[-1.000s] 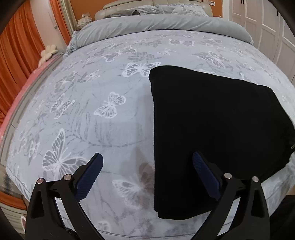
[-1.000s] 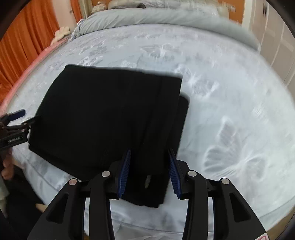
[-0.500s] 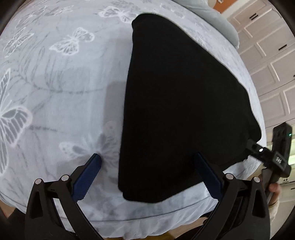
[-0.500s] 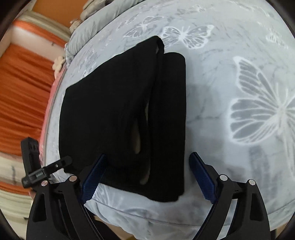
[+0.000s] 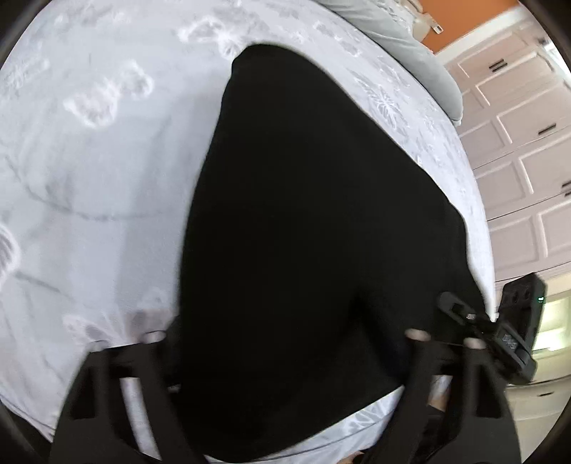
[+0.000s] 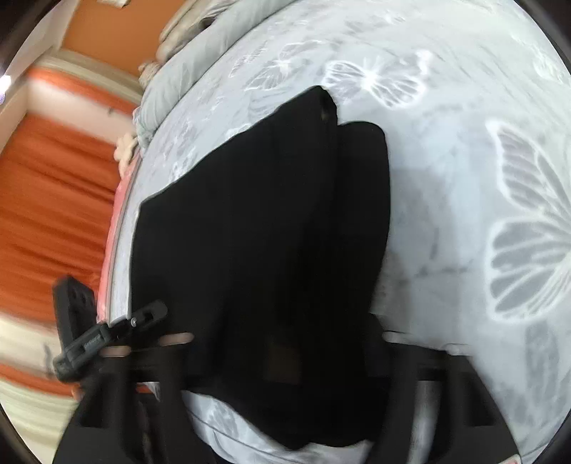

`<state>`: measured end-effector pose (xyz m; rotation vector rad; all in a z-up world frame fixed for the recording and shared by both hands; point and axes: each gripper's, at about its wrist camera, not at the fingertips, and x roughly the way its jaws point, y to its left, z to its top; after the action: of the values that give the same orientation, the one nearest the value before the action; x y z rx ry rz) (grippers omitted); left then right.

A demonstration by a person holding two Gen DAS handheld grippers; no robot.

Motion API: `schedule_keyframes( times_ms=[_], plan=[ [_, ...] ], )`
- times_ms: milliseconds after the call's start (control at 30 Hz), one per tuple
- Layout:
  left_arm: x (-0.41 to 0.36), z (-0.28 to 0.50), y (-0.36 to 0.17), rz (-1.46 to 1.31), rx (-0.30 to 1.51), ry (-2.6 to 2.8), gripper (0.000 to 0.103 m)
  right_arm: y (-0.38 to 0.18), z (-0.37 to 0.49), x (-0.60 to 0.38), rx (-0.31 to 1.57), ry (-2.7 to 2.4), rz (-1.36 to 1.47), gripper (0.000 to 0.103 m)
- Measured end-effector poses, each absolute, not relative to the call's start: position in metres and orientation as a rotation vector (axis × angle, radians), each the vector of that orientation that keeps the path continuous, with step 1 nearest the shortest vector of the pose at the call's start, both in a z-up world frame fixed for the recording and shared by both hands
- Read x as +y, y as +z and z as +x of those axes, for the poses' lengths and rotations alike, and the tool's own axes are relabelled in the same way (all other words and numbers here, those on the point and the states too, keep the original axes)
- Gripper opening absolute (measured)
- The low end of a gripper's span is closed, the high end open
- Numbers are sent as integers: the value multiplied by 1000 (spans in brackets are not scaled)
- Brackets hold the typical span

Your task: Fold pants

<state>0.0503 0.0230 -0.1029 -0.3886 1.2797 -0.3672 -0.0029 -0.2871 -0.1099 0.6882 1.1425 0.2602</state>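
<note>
left wrist view: left gripper (image 5: 285,357) and right gripper (image 6: 285,357) jaws had just closed onto black pants (image 5: 303,232) near edge; grip unclear, next fold likely

Items I can see from my remote station, none of them part of the job: one bed (image 5: 89,221) under a pale grey sheet printed with white butterflies (image 6: 528,228); one plain grey duvet (image 5: 421,57), bunched at the head end; white panelled wardrobe doors (image 5: 528,150) with dark handles, right in my left camera; orange curtains (image 6: 53,221), left in my right camera; an orange wall (image 6: 96,32) above them; a pink strip (image 6: 110,250) along the bed's edge.
</note>
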Motion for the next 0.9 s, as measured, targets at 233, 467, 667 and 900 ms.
schedule_keyframes(
  times_ms=[233,467,667,900],
  plan=[
    [15,34,-69,-288,1190,-378,32,-73,-18,-266,1060,303,554,40],
    [16,10,-72,-256,1226,-419,34,-82,-39,-265,1133,310,548,44],
    [33,25,-98,-284,1269,-302,93,-108,-27,-279,1209,294,627,68],
    [14,33,-92,-317,1242,-364,55,-100,-32,-267,1151,280,539,44]
  ],
)
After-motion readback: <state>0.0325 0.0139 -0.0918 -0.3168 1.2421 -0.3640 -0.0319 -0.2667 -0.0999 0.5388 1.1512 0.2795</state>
